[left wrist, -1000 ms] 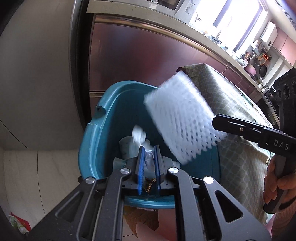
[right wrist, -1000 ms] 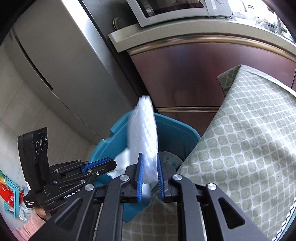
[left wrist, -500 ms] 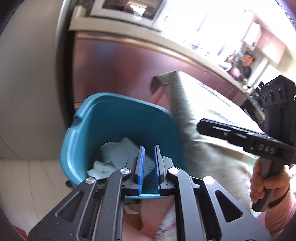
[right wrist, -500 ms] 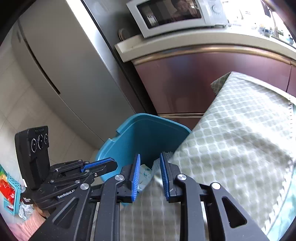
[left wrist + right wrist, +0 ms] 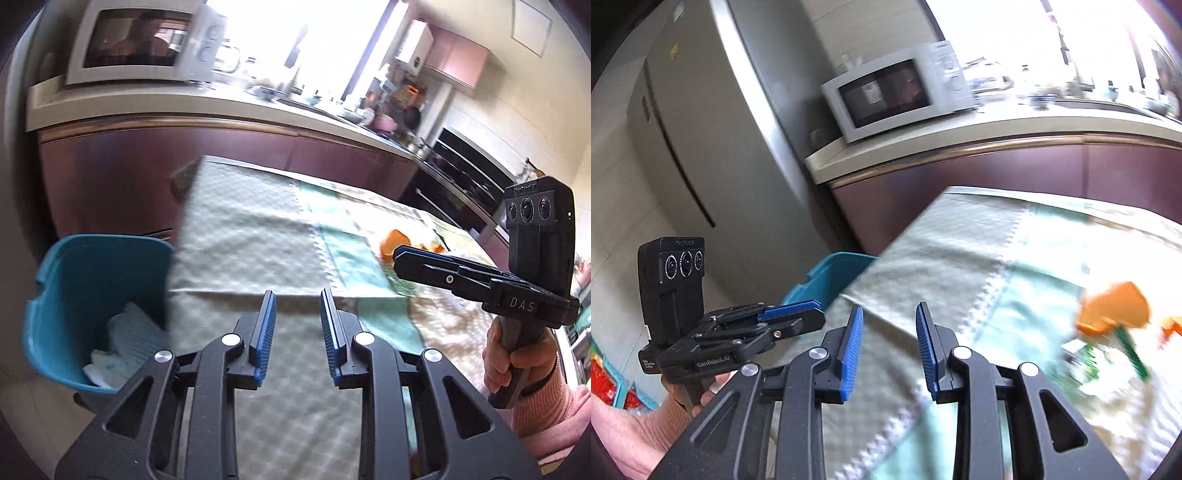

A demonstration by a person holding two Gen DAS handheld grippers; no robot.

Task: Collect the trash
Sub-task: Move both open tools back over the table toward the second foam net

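Left hand-held gripper (image 5: 297,321): jaws opening, nothing between them. Right hand-held gripper (image 5: 888,334): likewise. Blue bin (image 5: 66,280): off the table's (image 5: 251,236) left edge, holding white scraps. Orange peel (image 5: 1115,308) and wrappers (image 5: 1089,363): toward the table's right side. Risk: blurred, fast approach could knock peel off the edge; thin wrappers may slip.

left gripper (image 5: 297,302) opening, right gripper (image 5: 888,319) opening, both empty

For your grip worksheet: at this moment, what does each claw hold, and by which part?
Nothing. The left claw and the right claw are both opening with only the tablecloth showing between their pads.
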